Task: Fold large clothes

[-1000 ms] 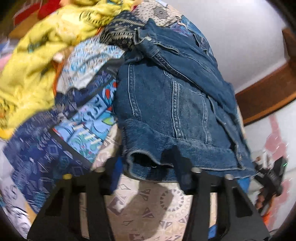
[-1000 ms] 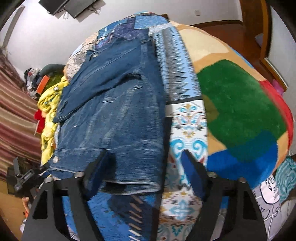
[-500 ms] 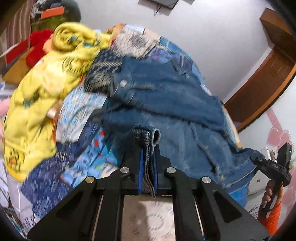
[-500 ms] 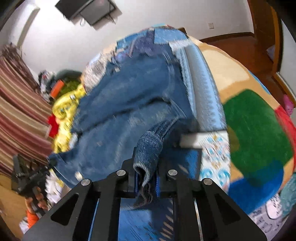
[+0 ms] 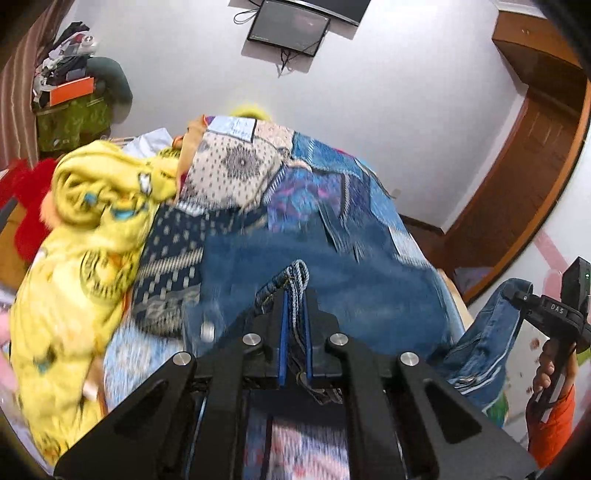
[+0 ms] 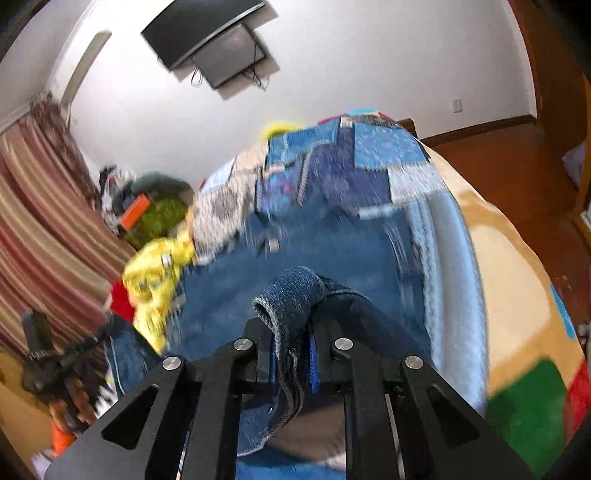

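A denim jacket (image 5: 332,288), likely heavy and limp, is spread over the patchwork bedspread (image 5: 332,192), its thick hem pinched by the left gripper (image 5: 294,332) and right gripper (image 6: 293,354).

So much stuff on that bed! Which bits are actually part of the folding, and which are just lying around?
In the job:
- denim jacket, its hem pinched at two spots
- left tool, shut on the hem
- right tool, shut on the hem

Just lying about:
- yellow blanket
- patchwork bedspread
- wall screen
- striped curtain
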Tool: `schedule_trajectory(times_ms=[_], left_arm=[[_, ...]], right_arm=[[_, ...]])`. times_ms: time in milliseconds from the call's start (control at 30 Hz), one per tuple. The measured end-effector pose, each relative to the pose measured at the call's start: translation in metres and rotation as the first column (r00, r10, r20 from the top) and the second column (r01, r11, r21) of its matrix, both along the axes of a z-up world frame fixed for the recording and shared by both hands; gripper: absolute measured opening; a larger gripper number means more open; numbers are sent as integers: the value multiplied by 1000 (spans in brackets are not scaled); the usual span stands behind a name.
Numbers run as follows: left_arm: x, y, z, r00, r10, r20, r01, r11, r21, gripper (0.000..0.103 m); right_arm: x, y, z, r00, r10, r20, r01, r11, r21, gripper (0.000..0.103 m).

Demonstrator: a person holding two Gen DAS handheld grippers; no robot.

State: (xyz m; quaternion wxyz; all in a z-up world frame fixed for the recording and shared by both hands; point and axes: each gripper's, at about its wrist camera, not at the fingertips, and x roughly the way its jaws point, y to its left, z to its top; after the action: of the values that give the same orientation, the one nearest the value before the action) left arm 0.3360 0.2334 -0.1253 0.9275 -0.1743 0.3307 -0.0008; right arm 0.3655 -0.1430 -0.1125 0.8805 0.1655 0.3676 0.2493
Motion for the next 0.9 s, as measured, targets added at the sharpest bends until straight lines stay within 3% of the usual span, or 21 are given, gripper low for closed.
schedule_trajectory(times_ms=[133,267,400,500,667,800,900], left_arm=[[63,16,5,999,33,6,-33,999,6,5],[118,32,-6,998,65,-9,-65,998,12,5],[169,44,-49,991,89,-98,-85,995,42,5],[191,48,-85,975,131,-178,-113,988,105,3],[199,52,-111,955,154,-252,-118,981,155,3],[184,46,-94,964,128,-233,-90,982,166,3],[170,29,-79,973,75,-220,-33,981,190,4]], right_arm=[[53,16,2,999,-41,24,41,999,-24,11],[108,22,-21,995,-103,-18,102,994,-49,11],[154,23,-63,982,-138,-125,129,989,-73,11],[167,25,-97,969,-158,-189,131,980,-146,13],[163,8,-106,964,-130,-232,113,990,-89,18],[158,5,-85,967,-97,-235,70,991,-117,22],[151,5,-62,981,-80,-178,59,991,-121,25]])
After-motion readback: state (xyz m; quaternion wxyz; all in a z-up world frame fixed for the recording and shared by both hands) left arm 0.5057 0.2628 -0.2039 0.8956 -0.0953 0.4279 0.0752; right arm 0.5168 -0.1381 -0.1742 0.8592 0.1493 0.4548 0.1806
